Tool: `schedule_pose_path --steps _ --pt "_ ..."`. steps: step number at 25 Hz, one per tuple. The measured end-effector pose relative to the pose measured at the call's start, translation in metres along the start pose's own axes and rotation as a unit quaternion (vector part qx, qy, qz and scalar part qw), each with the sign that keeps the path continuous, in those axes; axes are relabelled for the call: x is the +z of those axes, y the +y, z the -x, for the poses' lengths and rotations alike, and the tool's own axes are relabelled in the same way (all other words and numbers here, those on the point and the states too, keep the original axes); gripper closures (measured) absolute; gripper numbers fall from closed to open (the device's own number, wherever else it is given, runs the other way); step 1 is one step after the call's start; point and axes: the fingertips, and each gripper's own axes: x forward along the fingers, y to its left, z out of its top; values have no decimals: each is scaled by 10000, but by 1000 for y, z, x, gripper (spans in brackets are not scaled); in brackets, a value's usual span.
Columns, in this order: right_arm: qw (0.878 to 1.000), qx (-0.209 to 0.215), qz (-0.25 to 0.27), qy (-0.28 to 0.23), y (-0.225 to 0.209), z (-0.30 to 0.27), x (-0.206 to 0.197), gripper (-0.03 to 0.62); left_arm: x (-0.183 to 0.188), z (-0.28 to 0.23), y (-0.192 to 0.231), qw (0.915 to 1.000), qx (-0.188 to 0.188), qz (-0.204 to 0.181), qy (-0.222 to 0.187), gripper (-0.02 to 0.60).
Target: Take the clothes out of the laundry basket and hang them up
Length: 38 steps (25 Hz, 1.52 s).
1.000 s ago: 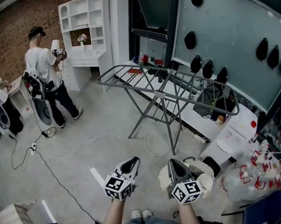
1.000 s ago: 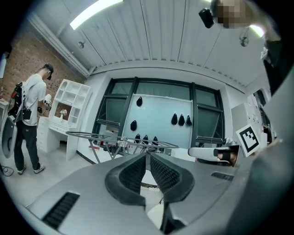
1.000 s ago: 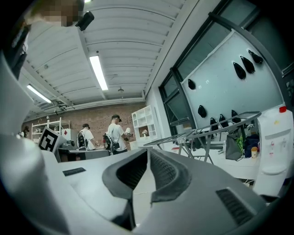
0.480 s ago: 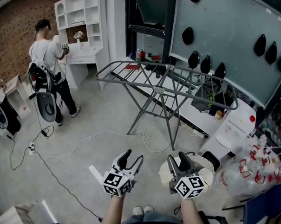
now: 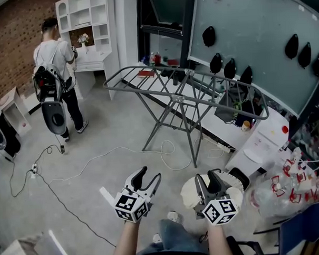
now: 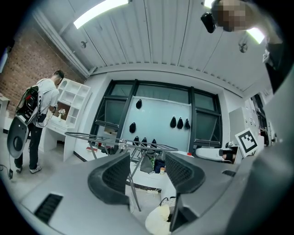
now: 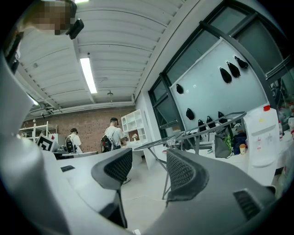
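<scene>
Just spread L gripper [image 5: 151,174] + R gripper [image 5: 208,176], nothing btwn fingers. Got basket [image 5: 231,177] right below R fingers, rack [image 5: 175,99] well ahead. Could clamp basket rim on the dip, or trip on cable [image 5: 114,150].

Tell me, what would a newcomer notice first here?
A grey drying rack stands mid-room, before a glass wall dotted with black shapes. Near the bottom, the left tool and right tool, each bearing a marker cube, have just opened their jaws, nothing between them. A person stands at white shelves, far left.
</scene>
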Motion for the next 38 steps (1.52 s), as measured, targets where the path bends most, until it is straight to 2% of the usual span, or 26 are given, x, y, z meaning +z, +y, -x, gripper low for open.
schedule_pose_path --steps 9,17,25,32,38 --pt "9999 -101 47 -24 -30 -41 5 378 0 -54 23 9999 -122 -6 39 344" --pt "9995 -293 -32 -106 -86 -133 15 378 0 -146 75 9996 -220 -73 130 338" --pt "9992 -406 0 31 -159 -258 35 378 3 -275 140 9989 -134 -309 311 330" --pt "9982 -597 61 27 -229 -359 67 378 23 -402 187 9985 -251 -294 378 325" --pt "9981 -563 241 -36 -255 -401 81 378 32 -460 204 9982 -360 -319 361 318"
